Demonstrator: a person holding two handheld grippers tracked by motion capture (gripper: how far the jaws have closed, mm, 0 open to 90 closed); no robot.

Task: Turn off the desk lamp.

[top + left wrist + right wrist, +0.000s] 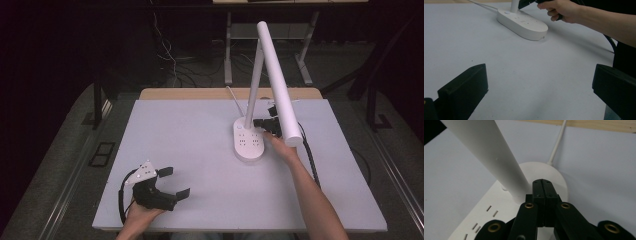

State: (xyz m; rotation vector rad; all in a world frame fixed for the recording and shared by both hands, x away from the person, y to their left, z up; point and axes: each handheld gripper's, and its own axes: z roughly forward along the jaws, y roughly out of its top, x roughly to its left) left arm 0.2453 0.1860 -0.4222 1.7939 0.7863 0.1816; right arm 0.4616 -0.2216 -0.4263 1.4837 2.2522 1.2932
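At frame centre, the right gripper [543,185], jaws clenched on nothing, is pressed toward the lamp base [249,142] beside its stem (probably for the switch); the left gripper [175,182] is rested lower left, released.

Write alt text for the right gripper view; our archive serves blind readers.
The right gripper, its black jaws shut together, points at the rounded end of a white oval lamp base with socket slots, beside the lamp's white cylindrical stem. A white cable leads from the base across the pale grey tabletop.
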